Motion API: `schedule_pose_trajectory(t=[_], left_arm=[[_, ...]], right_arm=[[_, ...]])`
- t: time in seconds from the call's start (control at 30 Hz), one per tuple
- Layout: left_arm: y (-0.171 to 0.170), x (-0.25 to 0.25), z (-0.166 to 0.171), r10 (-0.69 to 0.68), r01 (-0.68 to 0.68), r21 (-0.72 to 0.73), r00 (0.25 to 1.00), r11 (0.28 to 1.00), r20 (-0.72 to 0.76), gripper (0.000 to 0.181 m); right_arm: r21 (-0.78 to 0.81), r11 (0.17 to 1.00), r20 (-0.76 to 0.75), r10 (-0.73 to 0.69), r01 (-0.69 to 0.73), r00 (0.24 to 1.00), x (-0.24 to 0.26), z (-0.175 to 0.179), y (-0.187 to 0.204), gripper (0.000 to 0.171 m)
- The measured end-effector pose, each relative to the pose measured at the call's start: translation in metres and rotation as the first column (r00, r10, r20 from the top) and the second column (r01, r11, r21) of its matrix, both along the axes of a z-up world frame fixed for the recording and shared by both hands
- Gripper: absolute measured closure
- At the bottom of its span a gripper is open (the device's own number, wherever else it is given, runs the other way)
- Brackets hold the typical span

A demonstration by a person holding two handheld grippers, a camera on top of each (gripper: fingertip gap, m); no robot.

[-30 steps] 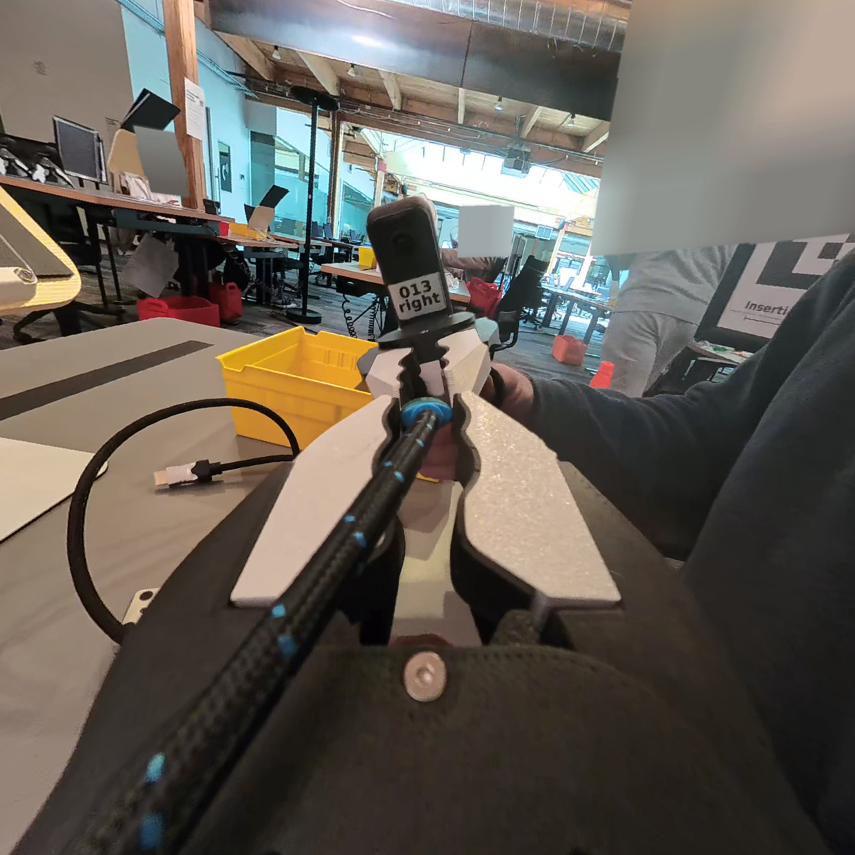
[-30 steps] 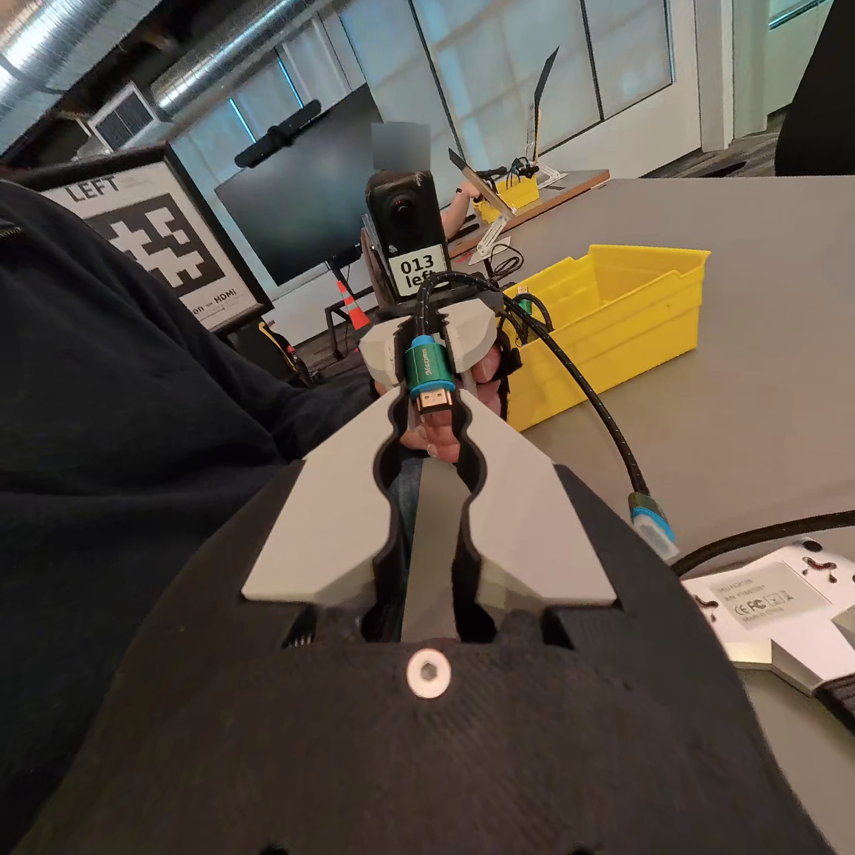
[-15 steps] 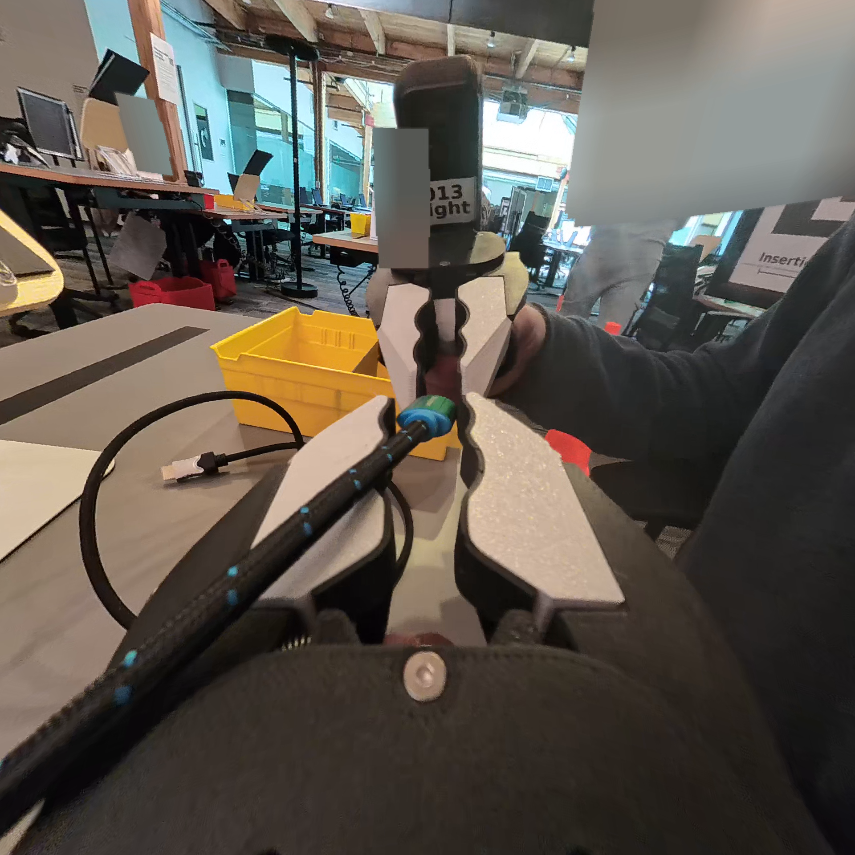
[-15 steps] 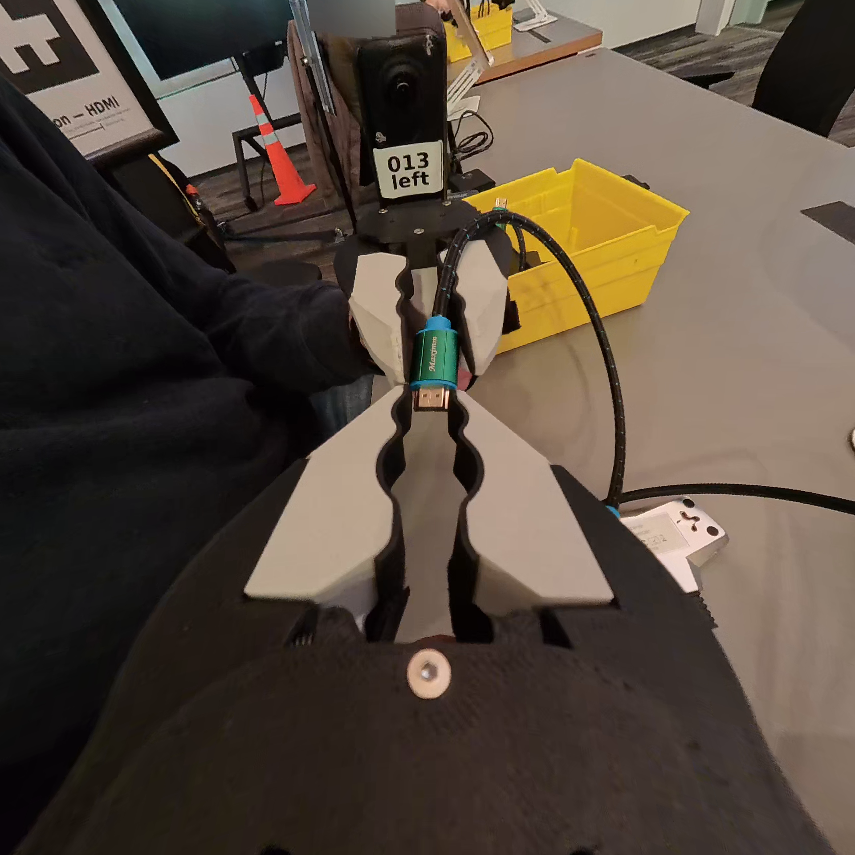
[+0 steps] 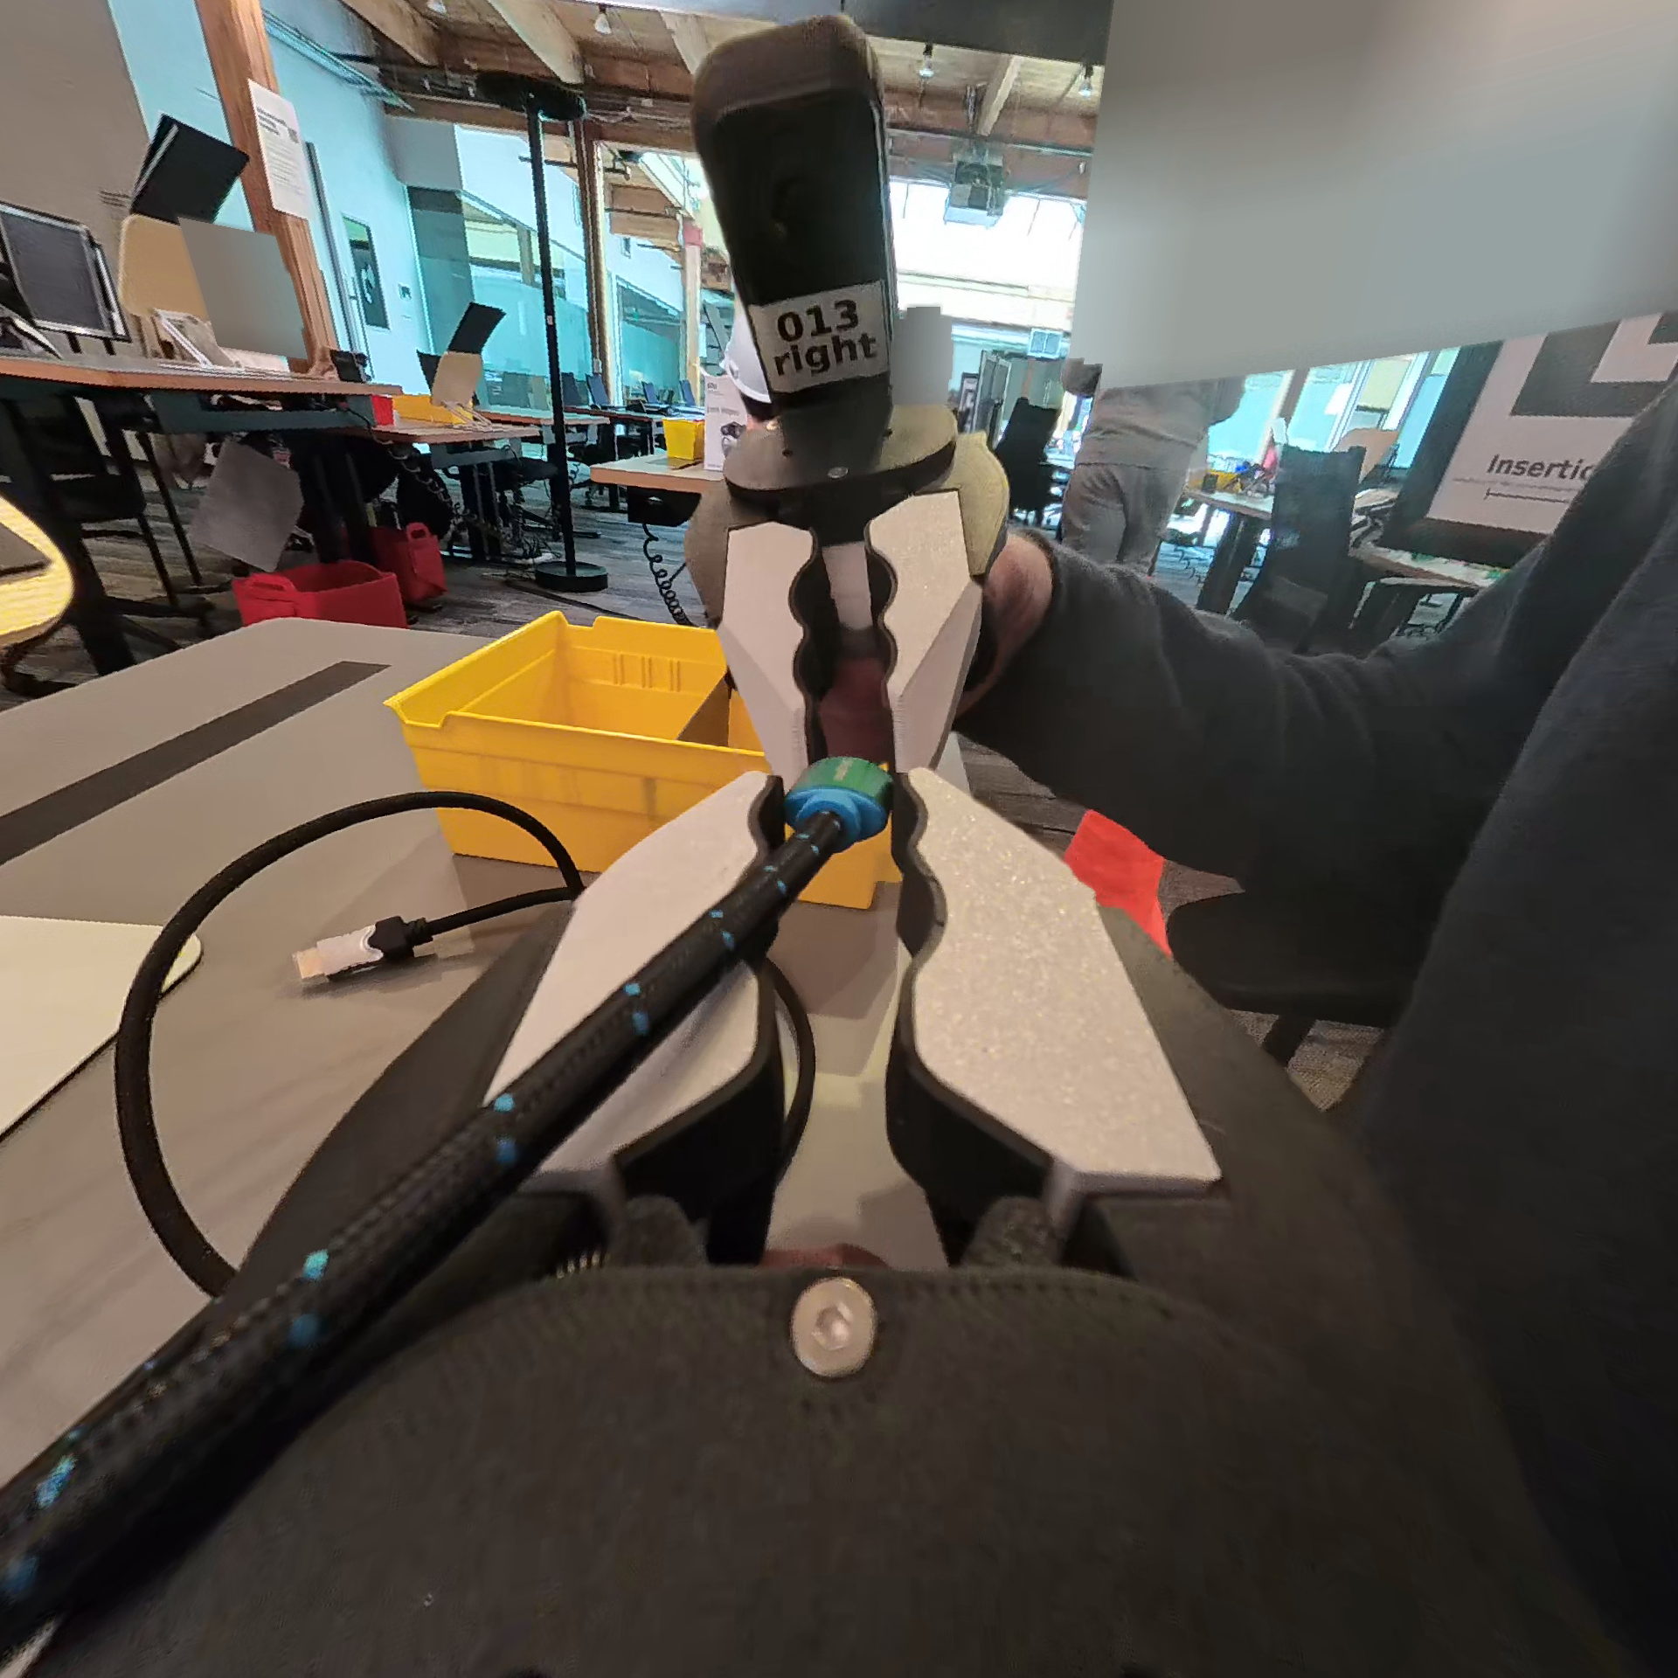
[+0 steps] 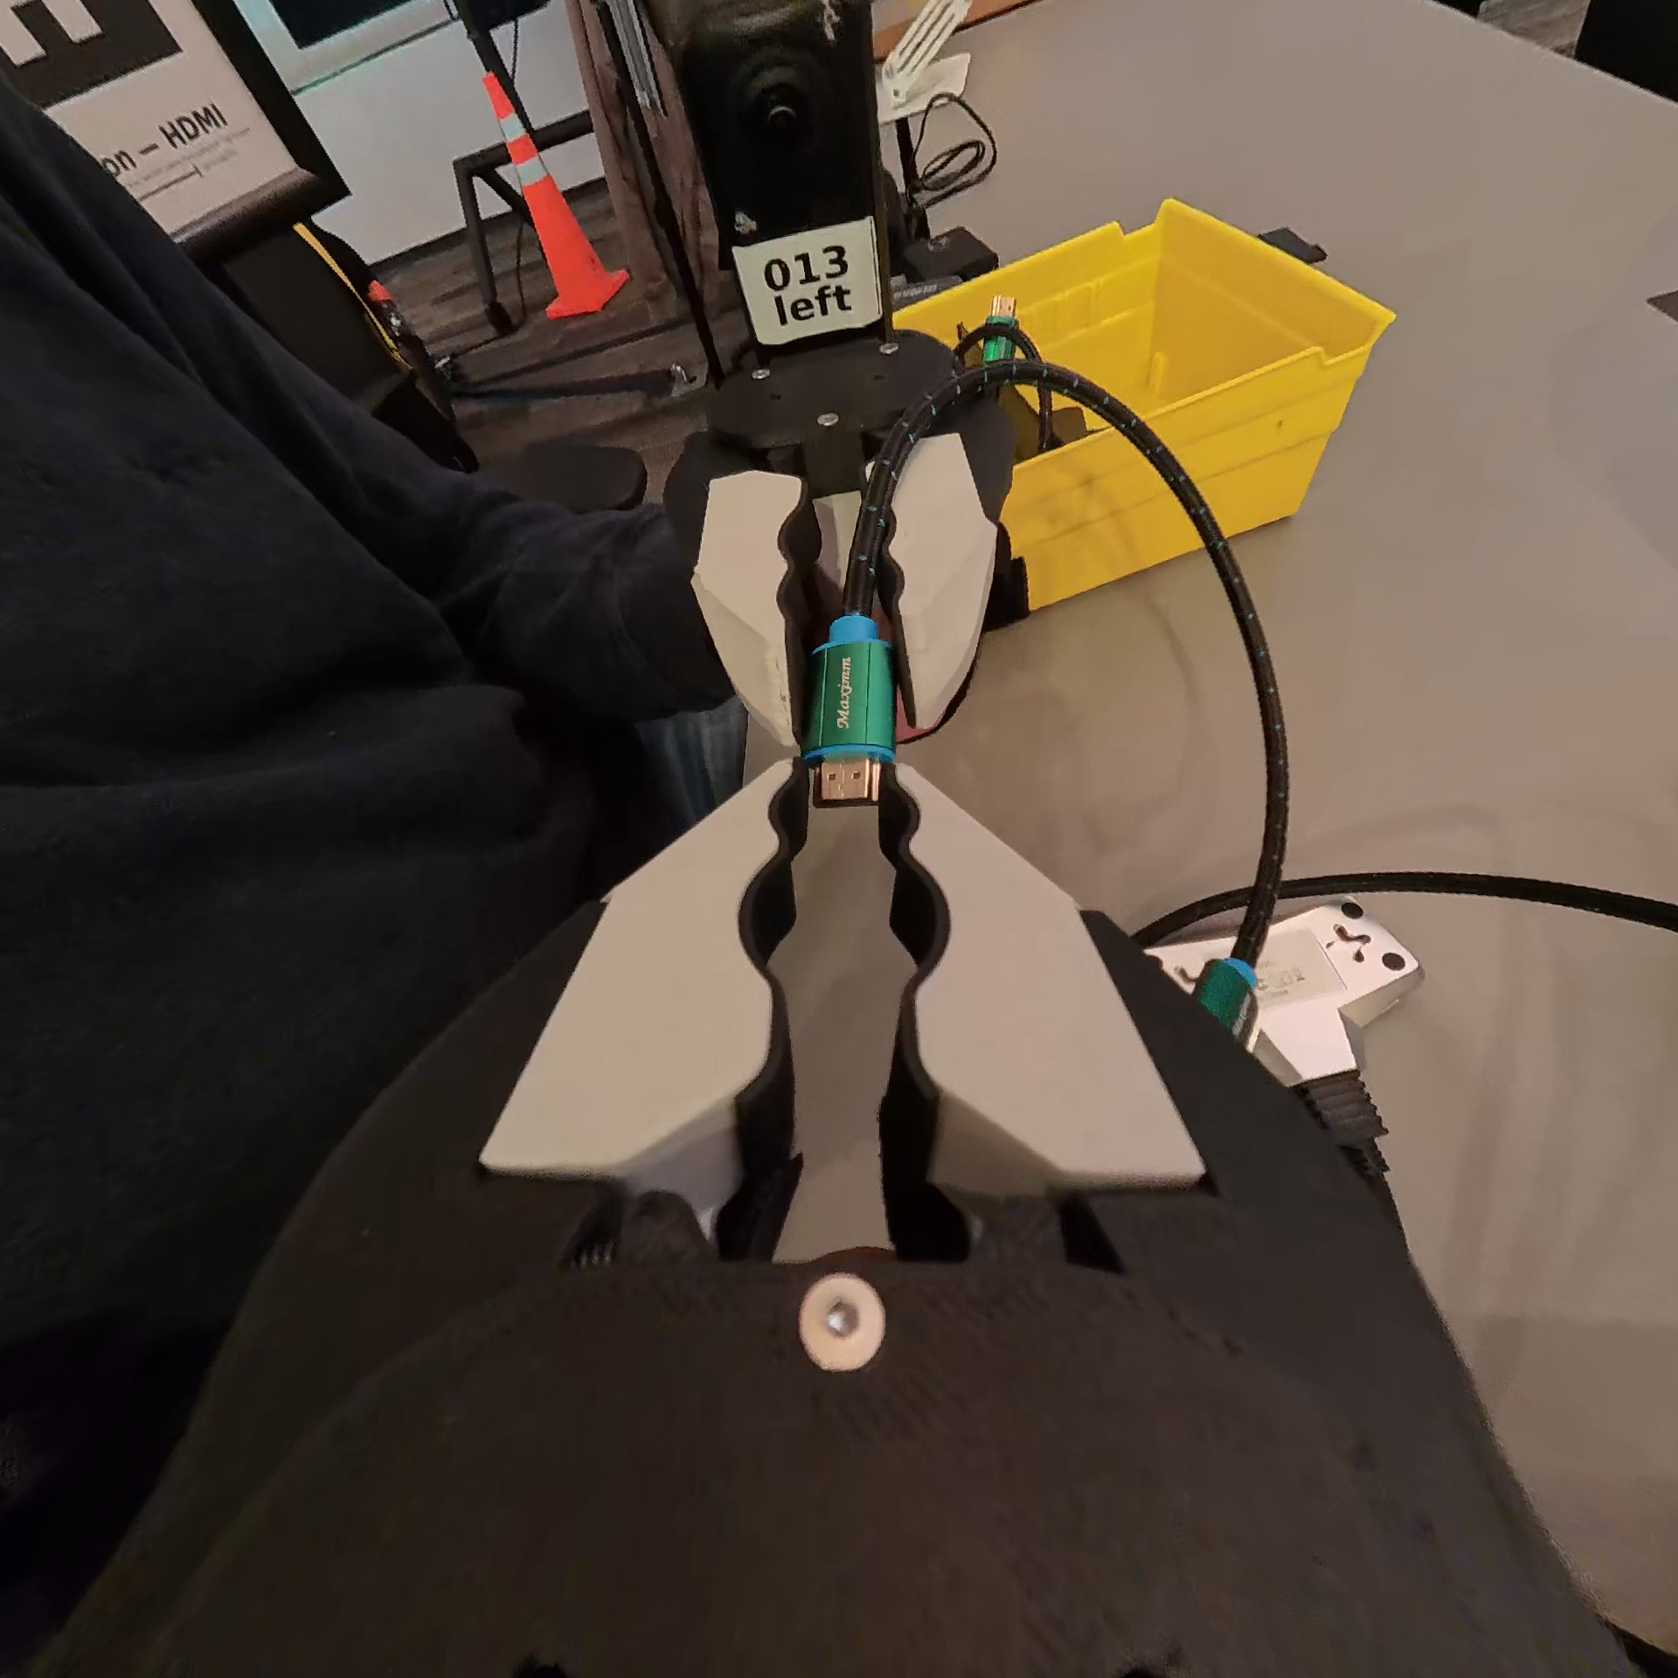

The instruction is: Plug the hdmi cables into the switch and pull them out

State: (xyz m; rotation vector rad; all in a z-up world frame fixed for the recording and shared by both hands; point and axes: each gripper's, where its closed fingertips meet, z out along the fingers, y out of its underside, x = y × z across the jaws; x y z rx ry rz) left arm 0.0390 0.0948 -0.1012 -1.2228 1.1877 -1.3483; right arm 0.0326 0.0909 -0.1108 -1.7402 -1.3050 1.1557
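My left gripper (image 5: 835,792) is shut on a green HDMI plug (image 5: 837,799); its braided black cable (image 5: 563,1053) runs back over the left finger. In the right wrist view the left gripper (image 6: 844,717) holds that plug (image 6: 849,695) with its gold tip pointing at me. My right gripper (image 6: 840,792) is open, tip to tip with the left one, and the gold tip sits between its fingertips. It also shows in the left wrist view (image 5: 849,754). The white switch (image 6: 1317,976) lies on the table at right, with the cable's other green plug (image 6: 1230,999) at it.
A yellow bin (image 6: 1226,436) stands on the grey table (image 6: 1453,681) behind the grippers, with another green plug (image 6: 999,340) in it. A black cable with a silver plug (image 5: 340,953) loops on the table at left, near a white pad (image 5: 64,999). A person's dark sleeve (image 5: 1271,726) is alongside. The grippers are tip to tip, or close to it. From either gripper's tips it is about 20 cm to the white switch (image 6: 1317,976).
The two grippers have come together. The right gripper has tilted down towards the table, and the plug's gold tip now lies between its fingertips. The left gripper keeps its hold.
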Motion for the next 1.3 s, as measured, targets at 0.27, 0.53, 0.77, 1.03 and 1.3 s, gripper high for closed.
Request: schedule_pose_trajectory(t=[0.27,0.53,0.77,1.03,1.3], left_arm=[[0.004,-0.001,0.002,0.046,-0.046,0.009,0.999,0.999,0.006,0.159],[0.018,-0.013,0.011,0.060,-0.037,-0.163,0.989,0.986,0.138,0.160],[0.025,-0.019,0.008,0.106,-0.092,-0.133,0.989,0.987,0.103,0.160],[0.024,-0.024,0.009,0.109,-0.090,-0.147,0.986,0.985,0.125,0.160],[0.034,-0.037,0.007,0.174,-0.152,-0.159,0.976,0.975,0.133,0.160]], right_arm=[[-0.039,0.999,-0.035,-0.021,0.020,0.999,-0.001,0.002,0.005,0.156],[-0.068,0.990,-0.153,-0.135,0.125,0.979,-0.001,0.005,0.016,0.144],[-0.033,0.979,-0.173,-0.202,0.199,0.964,0.005,0.002,0.023,0.141],[0.007,0.976,-0.212,-0.209,0.215,0.955,-0.006,0.007,0.026,0.140],[0.088,0.943,-0.016,-0.322,0.322,0.947,0.005,-0.040,0.052,0.109]])
